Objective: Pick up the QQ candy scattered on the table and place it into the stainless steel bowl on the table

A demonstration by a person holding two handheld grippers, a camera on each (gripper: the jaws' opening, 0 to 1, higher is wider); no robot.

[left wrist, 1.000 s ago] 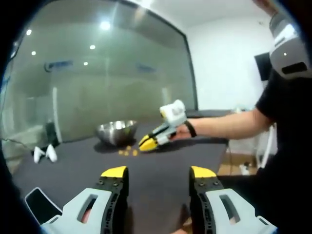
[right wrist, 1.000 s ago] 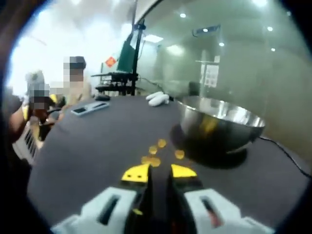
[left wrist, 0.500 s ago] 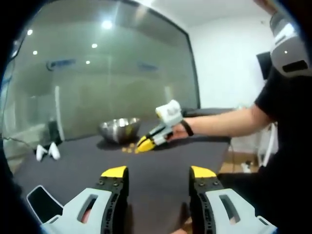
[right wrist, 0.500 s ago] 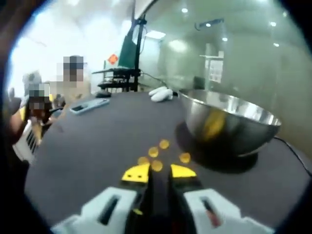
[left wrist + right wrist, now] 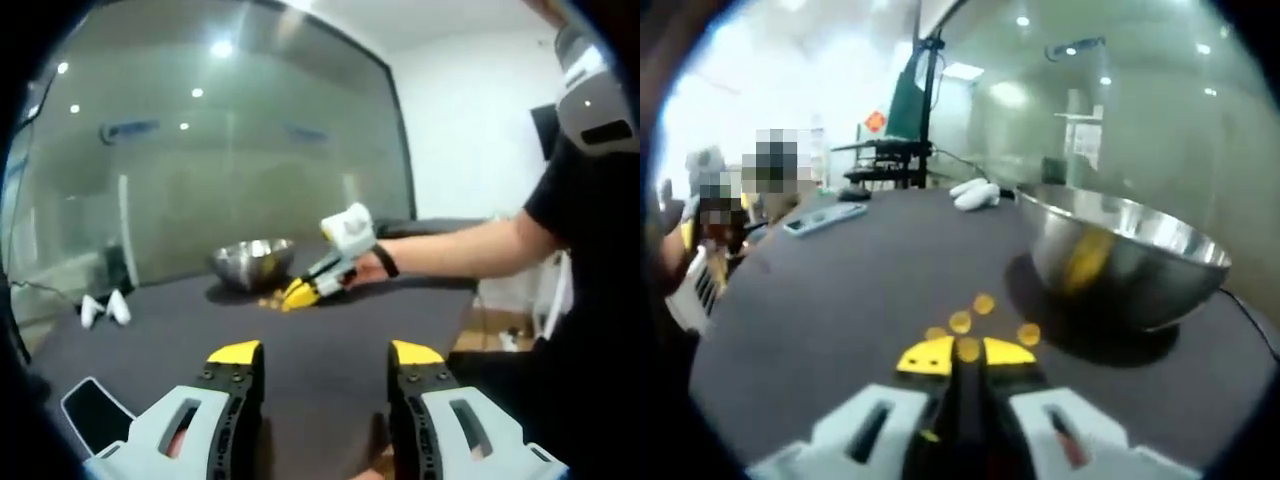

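Several orange QQ candies (image 5: 960,321) lie on the dark table (image 5: 840,290) just left of the stainless steel bowl (image 5: 1120,270). My right gripper (image 5: 968,352) is low over them, its yellow tips drawn in on one candy (image 5: 968,349) that sits between them. In the left gripper view the right gripper (image 5: 300,293), held by a person's hand, points down at the candies (image 5: 268,298) in front of the bowl (image 5: 255,262). My left gripper (image 5: 325,352) hangs back near the table's edge, open with nothing between its jaws.
Two white objects (image 5: 975,193) and a flat remote-like device (image 5: 825,218) lie farther along the table. A dark phone (image 5: 95,405) rests near my left gripper. A glass wall stands behind the bowl. People sit at the left of the right gripper view.
My right gripper has moved forward and down onto the candies, and its tips have narrowed around one. The bowl looms larger. The left gripper's view has drifted slightly.
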